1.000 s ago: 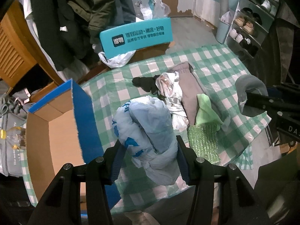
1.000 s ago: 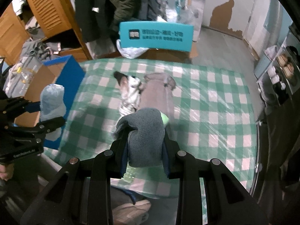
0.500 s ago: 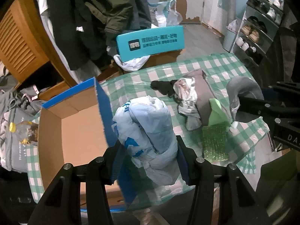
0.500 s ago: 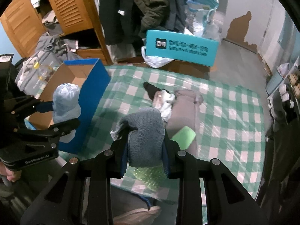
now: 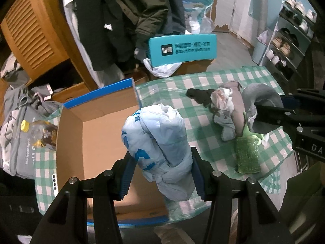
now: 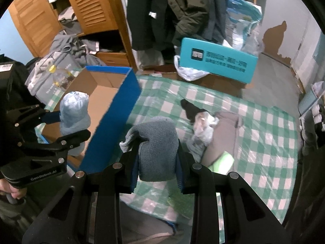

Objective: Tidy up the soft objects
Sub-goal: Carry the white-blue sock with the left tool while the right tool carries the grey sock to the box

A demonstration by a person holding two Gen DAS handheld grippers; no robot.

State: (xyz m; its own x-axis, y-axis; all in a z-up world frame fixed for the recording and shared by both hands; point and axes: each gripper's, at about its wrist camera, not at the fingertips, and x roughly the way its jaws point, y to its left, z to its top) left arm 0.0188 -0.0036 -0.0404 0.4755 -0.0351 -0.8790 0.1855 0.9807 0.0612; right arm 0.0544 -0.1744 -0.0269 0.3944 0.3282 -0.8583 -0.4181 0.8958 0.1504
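Green-checked tabletop (image 5: 174, 105), cardboard box (image 5: 97, 134) at 9 o'clock: left tool (image 5: 160, 174) pinching the blue bag bundle (image 5: 160, 142) over it, right tool (image 6: 156, 162) pinching a grey towel (image 6: 156, 146), so next is probably dropping both inside.

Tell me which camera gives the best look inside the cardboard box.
The left wrist view: it looks down into the cardboard box, showing its bare brown floor and inner walls, though the pale blue bundle hides part. The right wrist view shows the box from the side, mostly its blue outer wall.
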